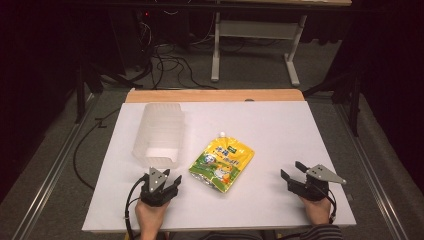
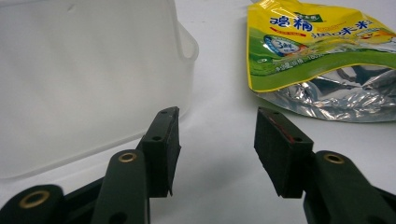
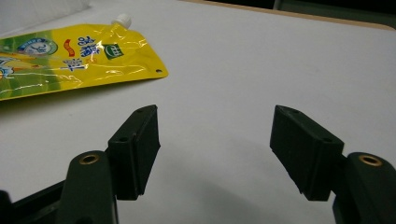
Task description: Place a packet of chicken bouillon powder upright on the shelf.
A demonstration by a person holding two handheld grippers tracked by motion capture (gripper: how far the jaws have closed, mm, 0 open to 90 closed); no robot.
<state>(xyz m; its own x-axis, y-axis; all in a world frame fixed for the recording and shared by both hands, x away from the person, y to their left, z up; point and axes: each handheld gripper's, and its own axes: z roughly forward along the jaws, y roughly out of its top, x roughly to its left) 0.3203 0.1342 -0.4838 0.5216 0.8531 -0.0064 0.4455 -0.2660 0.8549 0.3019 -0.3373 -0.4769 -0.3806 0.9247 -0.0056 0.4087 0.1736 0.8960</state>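
Resting both grippers, left gripper (image 1: 172,181) and right gripper (image 1: 292,171), spread and empty. Yellow spout pouch (image 1: 222,162) lies flat at my 12 o'clock beside translucent plastic container (image 1: 159,135); looks soft, slippery; I'd pinch its sealed edge.

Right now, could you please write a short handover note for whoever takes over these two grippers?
Left gripper: open, holding nothing, at the table's near edge just in front of the translucent plastic container.
Right gripper: open, holding nothing, at the near right of the white table.
Yellow spouted pouch: lying flat mid-table, right of the container, white cap pointing away.
Done: nothing visible; the pouch lies outside the container.
Left: probably pick up the pouch and put it in the container.
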